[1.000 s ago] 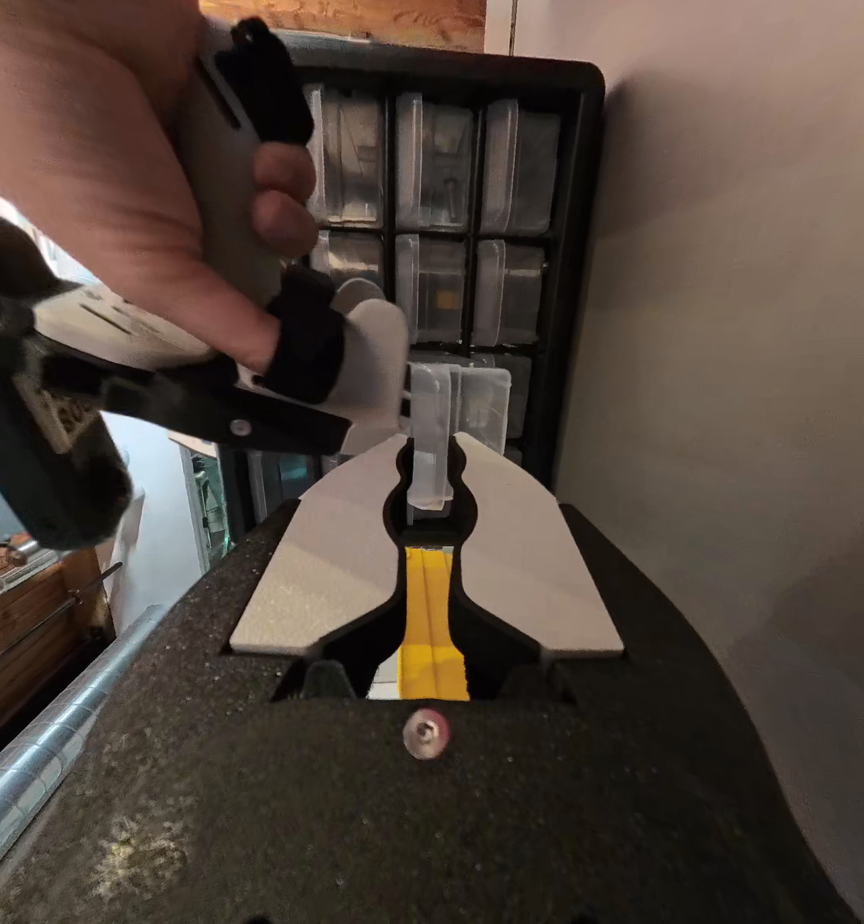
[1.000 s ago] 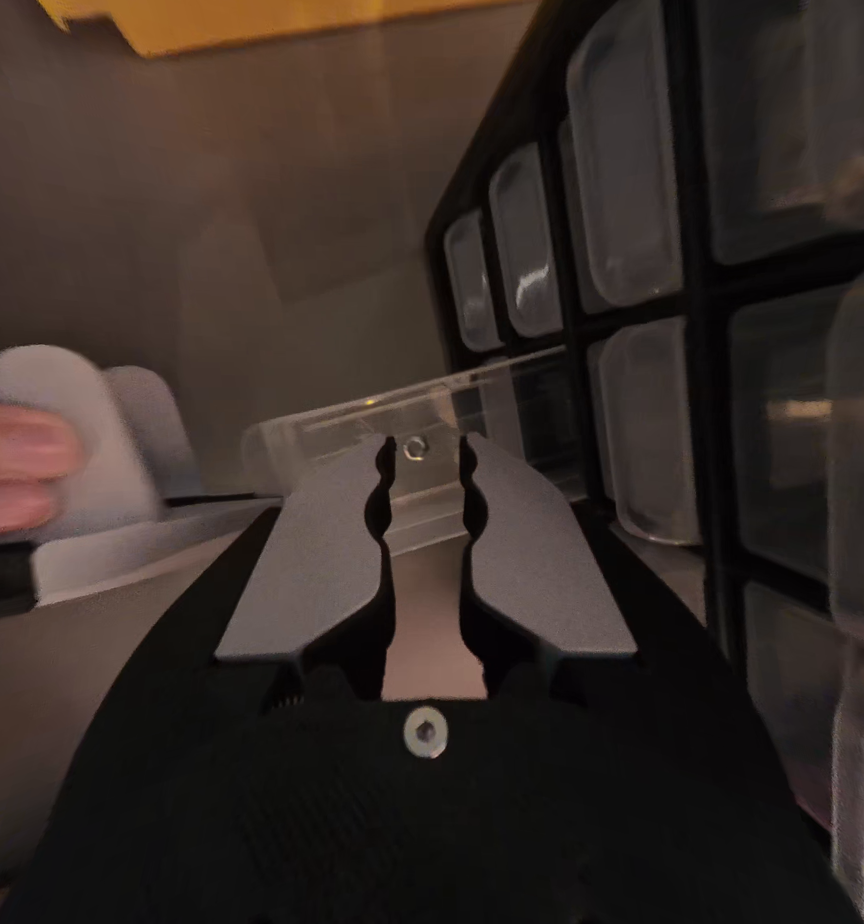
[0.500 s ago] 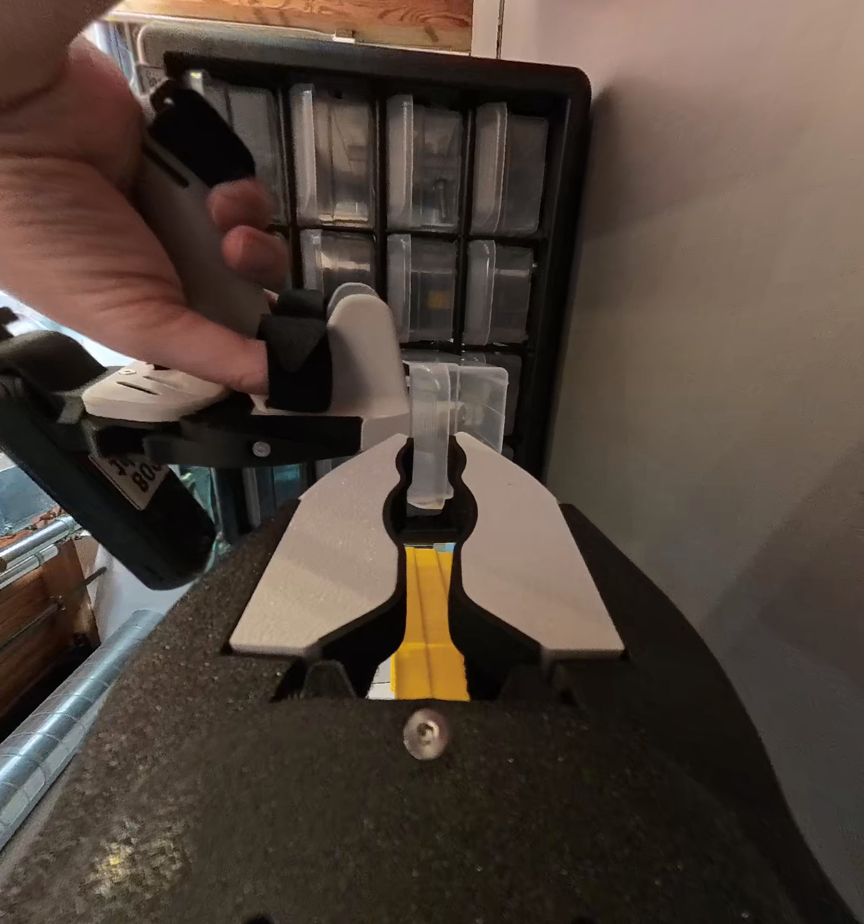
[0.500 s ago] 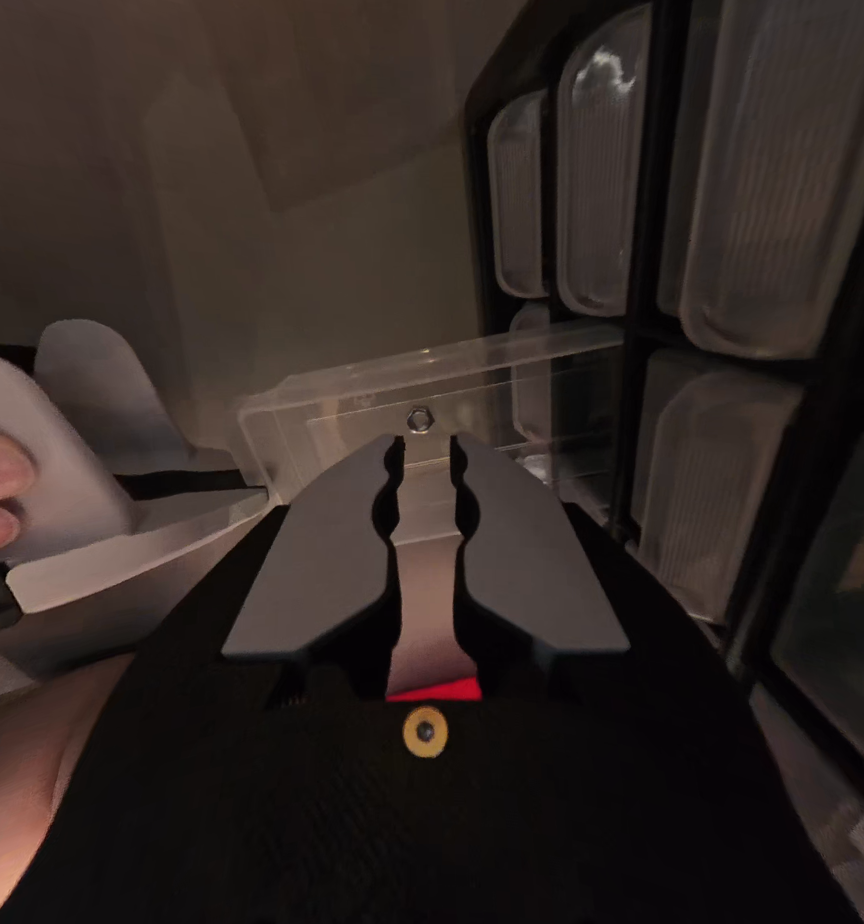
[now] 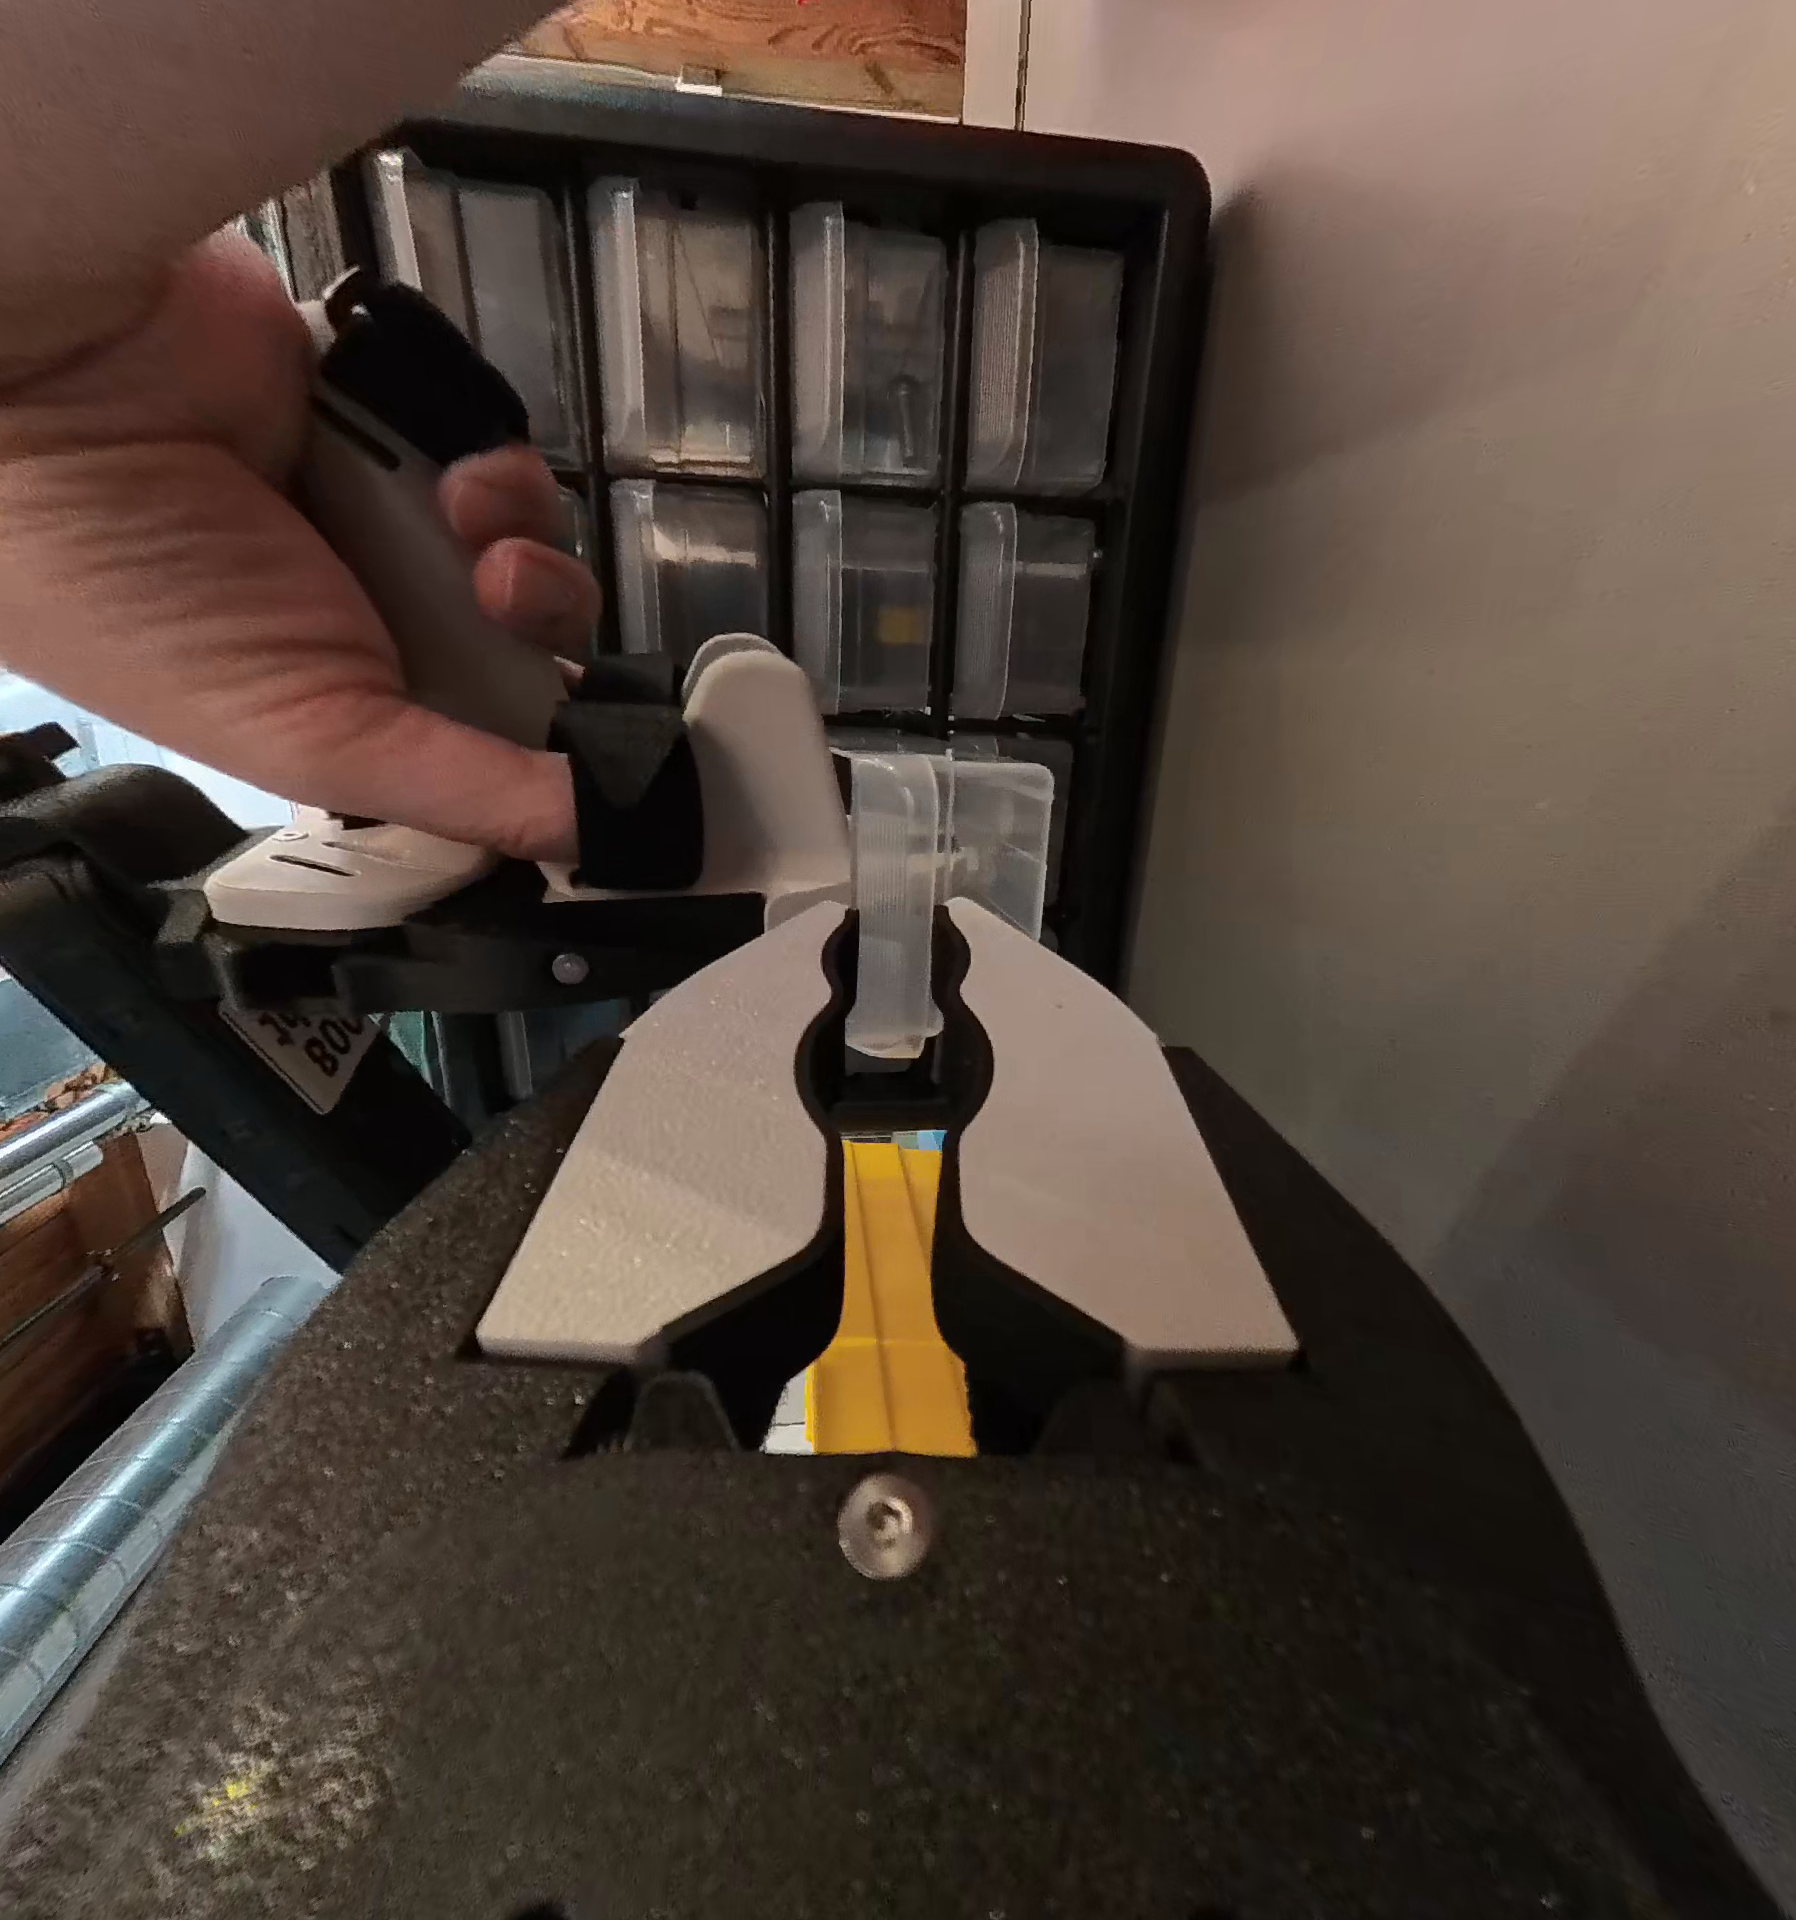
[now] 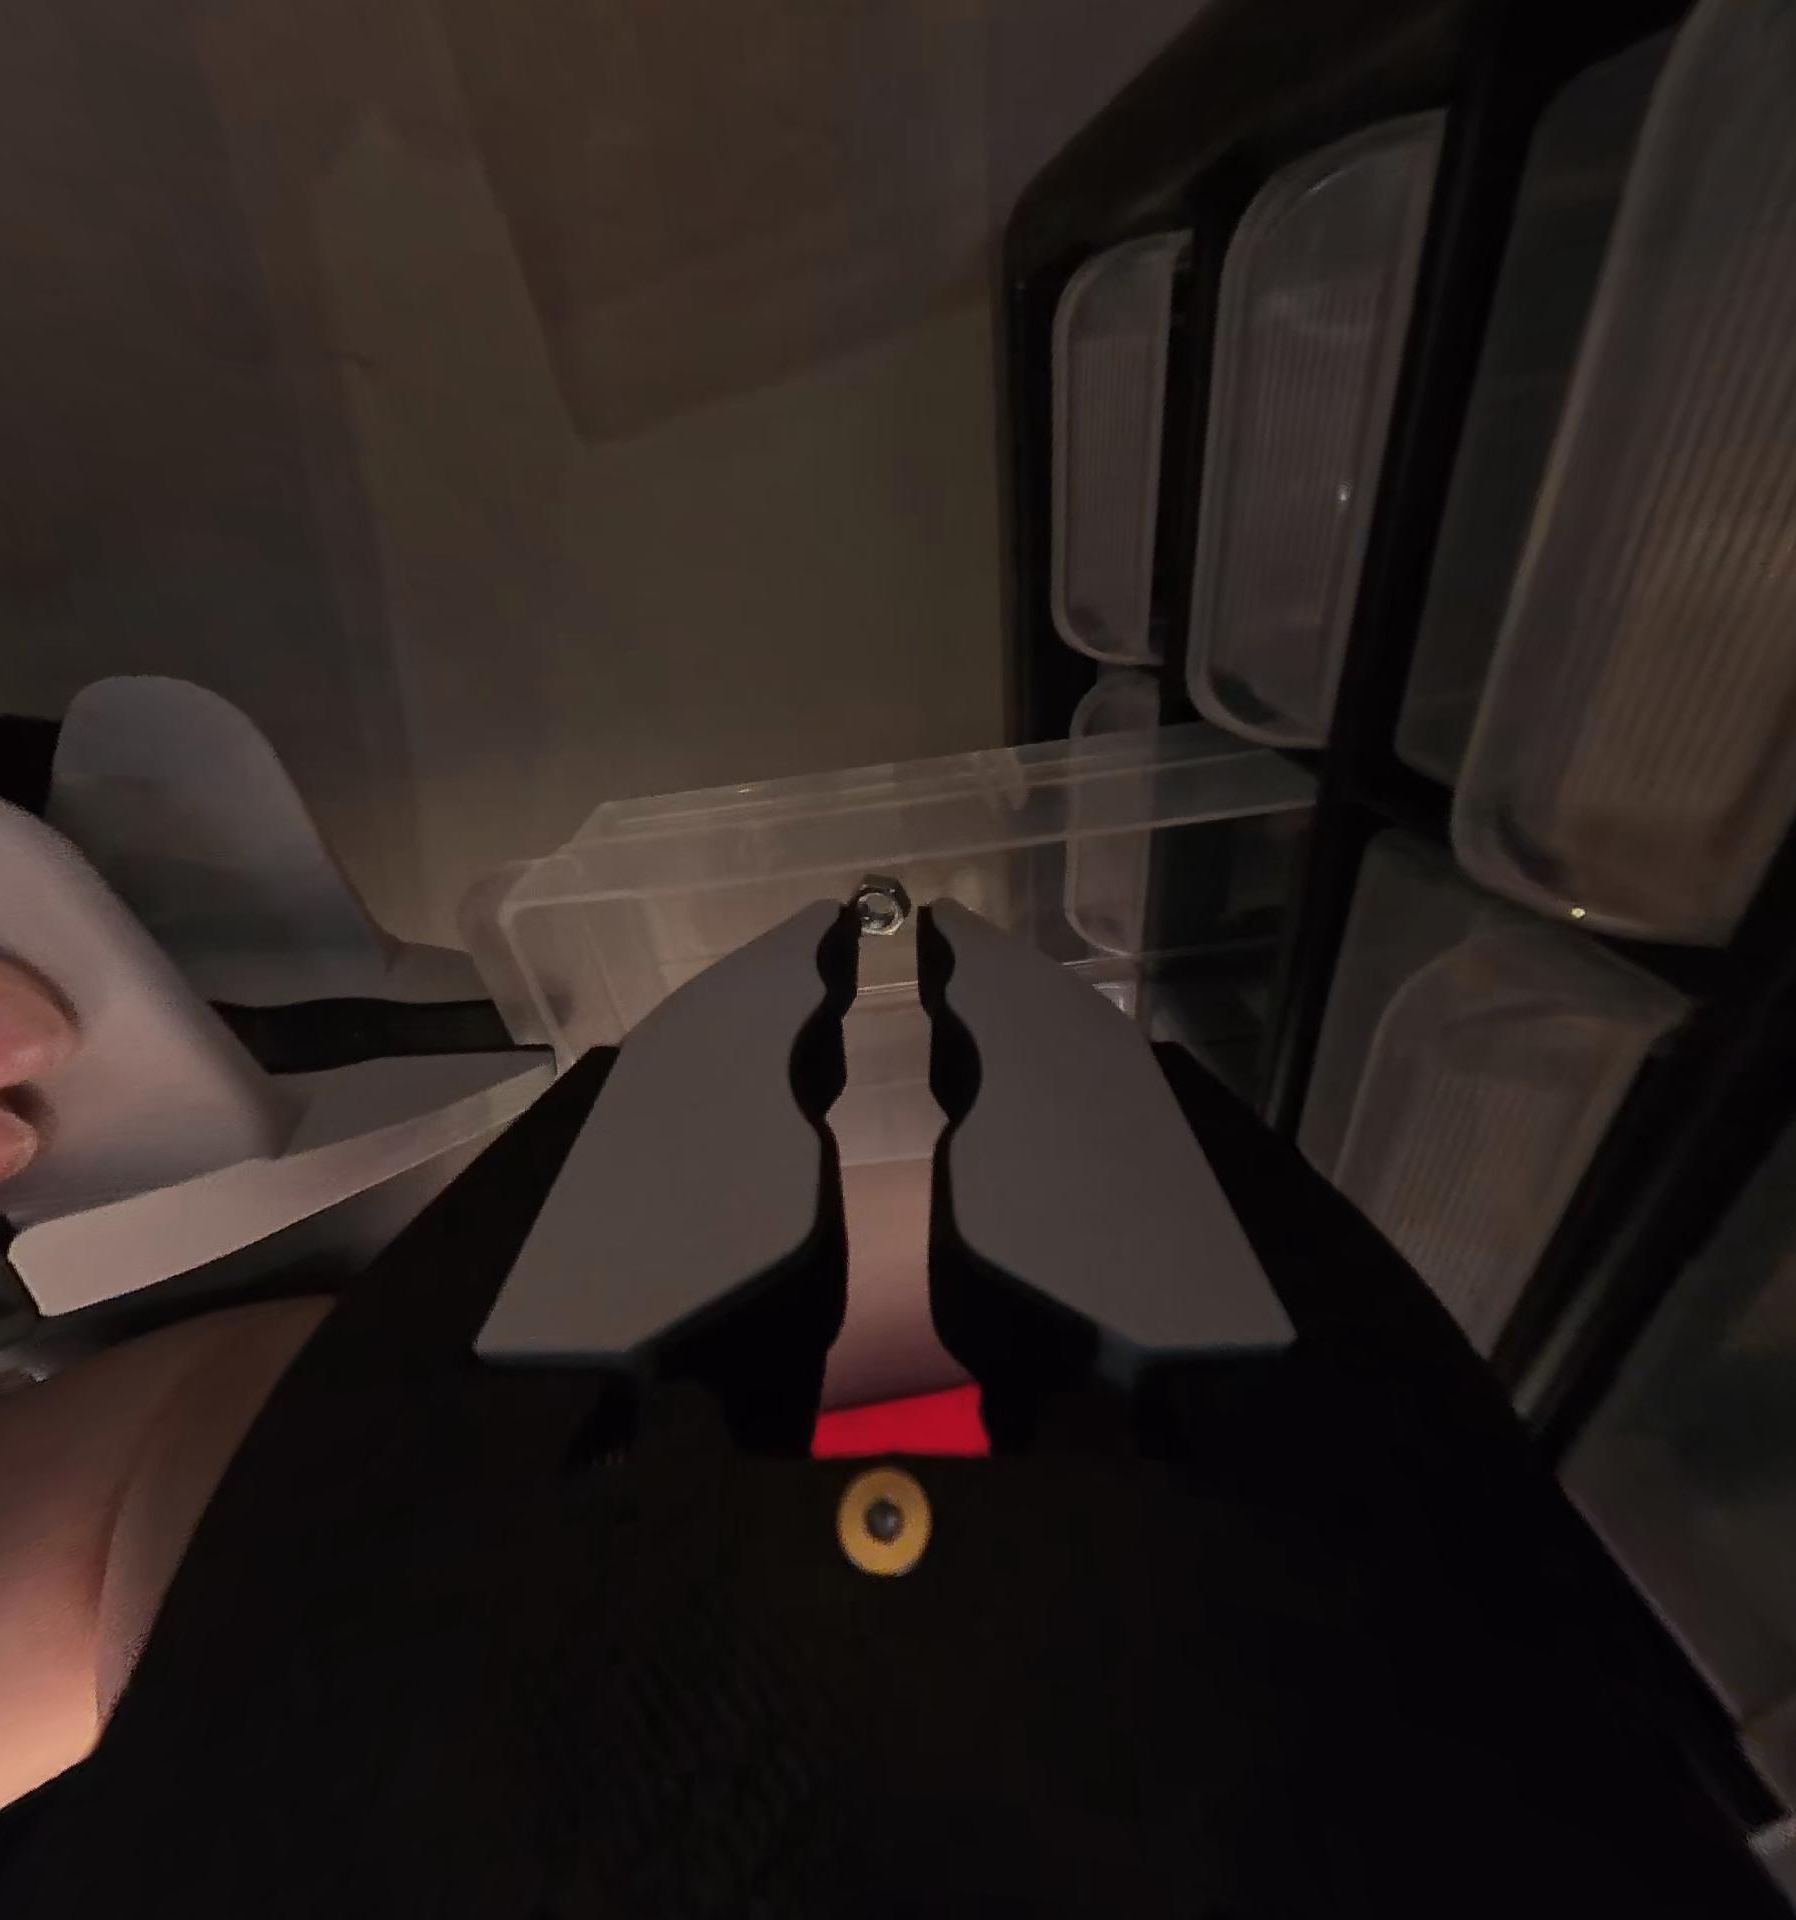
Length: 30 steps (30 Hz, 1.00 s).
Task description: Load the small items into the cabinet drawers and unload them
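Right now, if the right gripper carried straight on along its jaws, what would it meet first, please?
Probably the pulled-out clear drawer: the right gripper, pinching a small nut, points at it, though depth is unclear.

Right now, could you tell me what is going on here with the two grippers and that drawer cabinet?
A person is working two handheld grippers at a black cabinet of clear drawers. The left gripper is shut on the front handle of one clear drawer, which is pulled partway out. The right gripper pinches a small metal nut at its fingertips, at the open drawer. Whether the nut is going in or coming out cannot be told.
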Motion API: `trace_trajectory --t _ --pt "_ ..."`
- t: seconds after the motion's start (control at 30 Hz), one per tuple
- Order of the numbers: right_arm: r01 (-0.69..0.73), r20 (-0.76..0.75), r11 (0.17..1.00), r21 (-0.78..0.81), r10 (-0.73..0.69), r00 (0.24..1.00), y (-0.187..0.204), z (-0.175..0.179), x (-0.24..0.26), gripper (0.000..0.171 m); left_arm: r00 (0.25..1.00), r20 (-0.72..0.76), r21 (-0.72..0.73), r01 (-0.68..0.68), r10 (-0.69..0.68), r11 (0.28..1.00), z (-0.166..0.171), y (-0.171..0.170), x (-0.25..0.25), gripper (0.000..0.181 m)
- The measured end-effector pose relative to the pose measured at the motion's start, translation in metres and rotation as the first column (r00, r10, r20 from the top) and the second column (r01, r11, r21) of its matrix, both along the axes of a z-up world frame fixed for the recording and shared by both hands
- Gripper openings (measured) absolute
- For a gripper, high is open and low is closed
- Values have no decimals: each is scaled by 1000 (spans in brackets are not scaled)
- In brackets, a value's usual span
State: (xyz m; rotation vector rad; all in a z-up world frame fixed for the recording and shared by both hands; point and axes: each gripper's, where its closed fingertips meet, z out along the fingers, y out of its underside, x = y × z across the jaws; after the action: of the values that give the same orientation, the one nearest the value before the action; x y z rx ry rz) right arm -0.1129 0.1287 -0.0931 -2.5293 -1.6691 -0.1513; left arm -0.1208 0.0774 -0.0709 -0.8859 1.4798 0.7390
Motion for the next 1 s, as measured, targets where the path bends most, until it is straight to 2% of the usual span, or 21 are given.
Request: trace_trajectory --t 0.27,0.4,0.6,0.73,0.83,1.0 --pt "-38 5 999 11 38 999 2 0 -1 1 1000 4 -6 3 -3 1000 0 0 0 13" --pt "-53 -11 998 26 53 999 3 3 0 1 1000 7 -3 -4 4 1000 1 2 -2 13" --pt "-48 -44 998 47 50 998 6 6 -1 3 1000 9 -6 -10 10 1000 1 3 -2 13" --pt "-52 -85 998 36 55 995 4 6 -10 10 1000 9 -7 -11 11 1000 1 3 -3 13" --pt "-39 -62 999 30 40 997 4 4 -9 16 1000 9 -9 -11 11 1000 1 3 -3 13" --pt "-26 -22 1000 2 26 999 2 -1 -9 13 1000 5 -12 -10 10 1000 0 2 -2 13"
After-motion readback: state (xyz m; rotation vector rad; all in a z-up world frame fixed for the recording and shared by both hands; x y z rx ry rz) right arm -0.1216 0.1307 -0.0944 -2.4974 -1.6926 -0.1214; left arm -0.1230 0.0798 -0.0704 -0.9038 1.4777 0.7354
